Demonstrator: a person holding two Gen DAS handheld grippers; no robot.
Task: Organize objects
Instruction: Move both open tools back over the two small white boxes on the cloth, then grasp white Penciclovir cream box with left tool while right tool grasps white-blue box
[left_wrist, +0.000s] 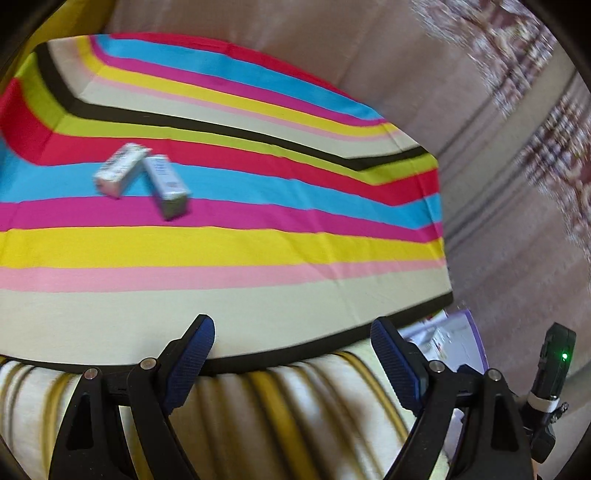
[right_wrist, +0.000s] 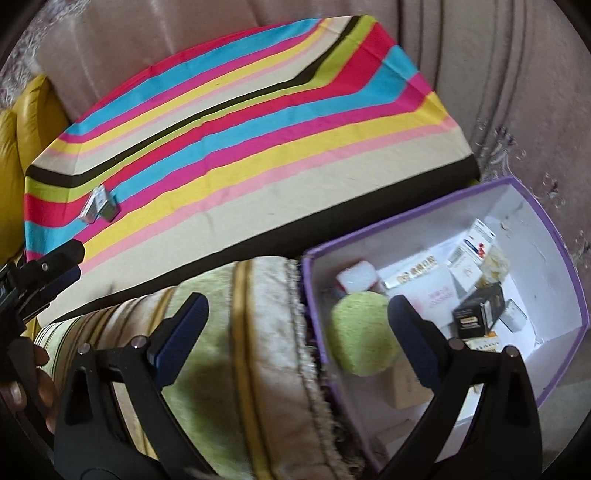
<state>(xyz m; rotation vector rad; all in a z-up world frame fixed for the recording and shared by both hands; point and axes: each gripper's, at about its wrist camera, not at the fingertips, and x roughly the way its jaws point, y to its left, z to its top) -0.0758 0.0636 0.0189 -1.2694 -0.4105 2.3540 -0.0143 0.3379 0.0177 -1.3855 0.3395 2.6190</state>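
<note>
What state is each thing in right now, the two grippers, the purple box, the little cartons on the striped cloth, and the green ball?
Left gripper: open, empty.
Right gripper: open, empty.
Purple box: lidless, partly filled with small packages.
Two small cartons: lying on their sides on the striped cloth, touching at one end.
Green ball: resting inside the purple box.

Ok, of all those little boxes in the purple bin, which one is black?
The black box near the purple bin's right wall, right of the green ball. The cartons around it are white or pale; it alone is dark.
</note>
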